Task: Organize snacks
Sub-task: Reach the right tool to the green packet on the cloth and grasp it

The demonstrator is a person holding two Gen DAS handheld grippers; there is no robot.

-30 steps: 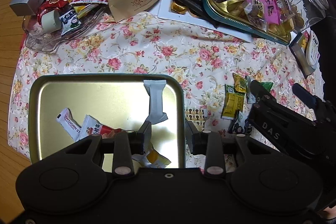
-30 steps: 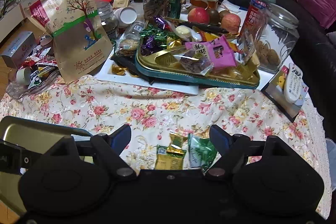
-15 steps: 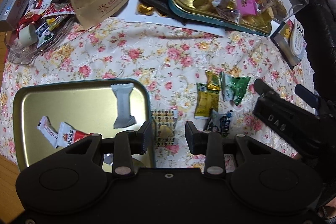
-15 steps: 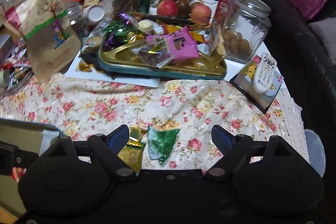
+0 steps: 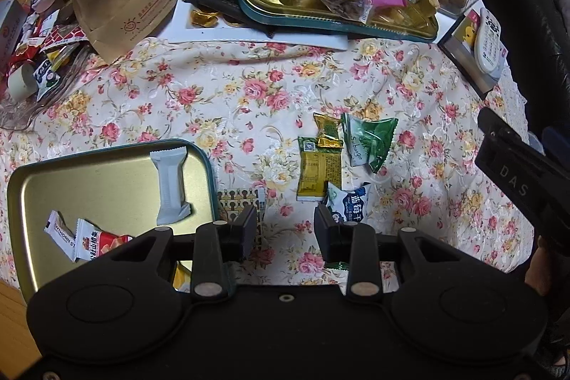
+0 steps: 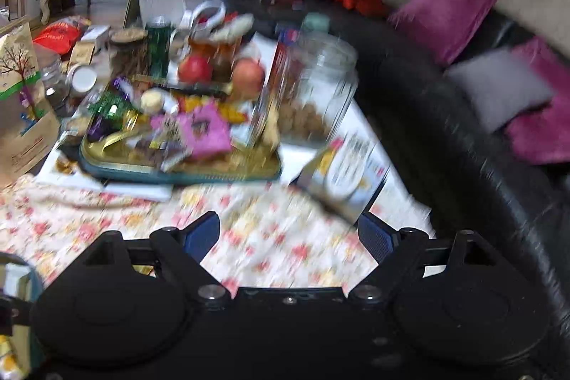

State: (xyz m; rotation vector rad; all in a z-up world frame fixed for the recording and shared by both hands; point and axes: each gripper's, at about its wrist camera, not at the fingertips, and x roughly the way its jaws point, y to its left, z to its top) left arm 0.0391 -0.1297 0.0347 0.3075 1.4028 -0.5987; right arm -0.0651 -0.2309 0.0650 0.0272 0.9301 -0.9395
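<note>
- Left wrist view: the left gripper (image 5: 285,230) is seen spread and empty above the floral tablecloth (image 5: 249,88), between a patterned packet (image 5: 237,202) and a blue-and-white packet (image 5: 351,202).
- In the gold tray (image 5: 89,173) a white wrapped bar (image 5: 170,186) and two red-and-white packets (image 5: 82,239) are already laid; the task is judged to be partly done.
- A gold-green packet (image 5: 319,171), a small gold candy (image 5: 327,132) and a green packet (image 5: 368,139) are left loose on the cloth.
- A further yellow packet in the tray is hidden by the gripper body.
- Right wrist view: the right gripper (image 6: 288,237) is shown spread wide with nothing between its fingers; the picture is blurred, the loose snacks are cut off below, and only the far cluttered tray (image 6: 178,171) is made out.
</note>
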